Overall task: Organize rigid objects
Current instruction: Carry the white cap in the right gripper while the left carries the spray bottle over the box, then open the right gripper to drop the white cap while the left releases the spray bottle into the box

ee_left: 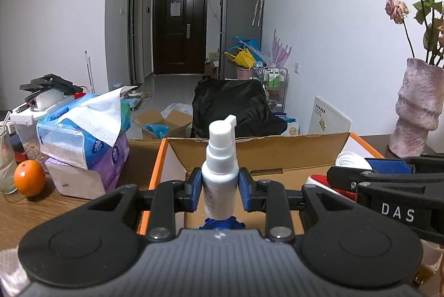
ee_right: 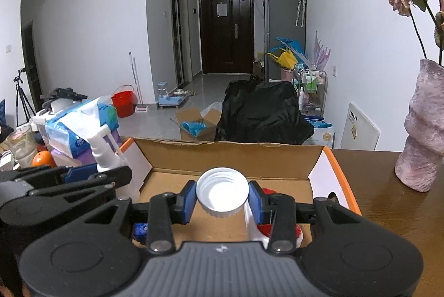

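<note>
My left gripper (ee_left: 220,187) is shut on a white spray bottle (ee_left: 220,172), held upright above the open cardboard box (ee_left: 258,151) with orange edges. A blue ridged object (ee_left: 222,223) lies in the box below it. My right gripper (ee_right: 222,198) is shut on a white screw cap (ee_right: 222,193), open side toward the camera, above the same box (ee_right: 230,155). A red and white item (ee_right: 280,230) lies in the box under the right fingers. The spray bottle also shows at the left of the right wrist view (ee_right: 104,152), and the right gripper at the right of the left wrist view (ee_left: 388,186).
Tissue packs (ee_left: 83,136) and an orange (ee_left: 29,177) sit on the wooden table (ee_right: 388,208) left of the box. A pink vase (ee_right: 424,130) with dried flowers stands to the right. A black bag (ee_right: 263,114) lies on the floor beyond the table.
</note>
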Motion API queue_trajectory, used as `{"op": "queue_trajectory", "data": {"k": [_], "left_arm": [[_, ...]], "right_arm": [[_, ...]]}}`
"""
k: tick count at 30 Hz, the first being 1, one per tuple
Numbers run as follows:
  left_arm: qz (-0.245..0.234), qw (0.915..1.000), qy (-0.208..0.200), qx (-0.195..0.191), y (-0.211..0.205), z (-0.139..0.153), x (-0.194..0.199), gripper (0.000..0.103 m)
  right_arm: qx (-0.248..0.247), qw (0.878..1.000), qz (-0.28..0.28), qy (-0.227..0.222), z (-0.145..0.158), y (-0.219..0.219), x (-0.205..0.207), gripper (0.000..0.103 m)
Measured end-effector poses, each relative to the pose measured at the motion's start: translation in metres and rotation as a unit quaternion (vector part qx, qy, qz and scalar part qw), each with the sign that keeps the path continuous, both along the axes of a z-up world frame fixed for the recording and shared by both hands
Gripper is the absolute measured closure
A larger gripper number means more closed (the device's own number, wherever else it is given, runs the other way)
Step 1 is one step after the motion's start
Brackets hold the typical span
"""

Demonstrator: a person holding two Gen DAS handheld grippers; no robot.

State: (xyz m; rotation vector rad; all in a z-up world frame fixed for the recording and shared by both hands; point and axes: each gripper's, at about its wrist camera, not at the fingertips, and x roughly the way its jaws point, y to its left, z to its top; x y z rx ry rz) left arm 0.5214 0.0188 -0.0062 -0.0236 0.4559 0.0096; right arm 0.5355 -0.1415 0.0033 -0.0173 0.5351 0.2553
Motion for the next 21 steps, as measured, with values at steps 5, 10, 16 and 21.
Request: {"op": "queue_trajectory", "data": {"k": [5, 10, 16, 21], "left_arm": [[-0.007, 0.9999, 0.007, 0.005, -0.001, -0.002, -0.001, 0.074], [-0.009, 0.9999, 0.008, 0.009, -0.002, -0.001, -0.003, 0.05], [0.014, 0.9998, -0.004, 0.014, 0.003, 0.002, -0.008, 0.022], [0.033, 0.9994, -0.004, 0.013, 0.01, 0.003, -0.009, 0.009]], "right_arm": [[-0.003, 1.0, -0.004, 0.005, -0.001, 0.003, 0.006, 0.064], [-0.002, 1.0, -0.009, 0.016, -0.003, 0.003, 0.01, 0.062], [0.002, 0.999, -0.031, 0.014, -0.001, -0.003, 0.009, 0.036], [0.008, 0.999, -0.042, 0.01, 0.0, -0.009, 0.009, 0.016]]}}
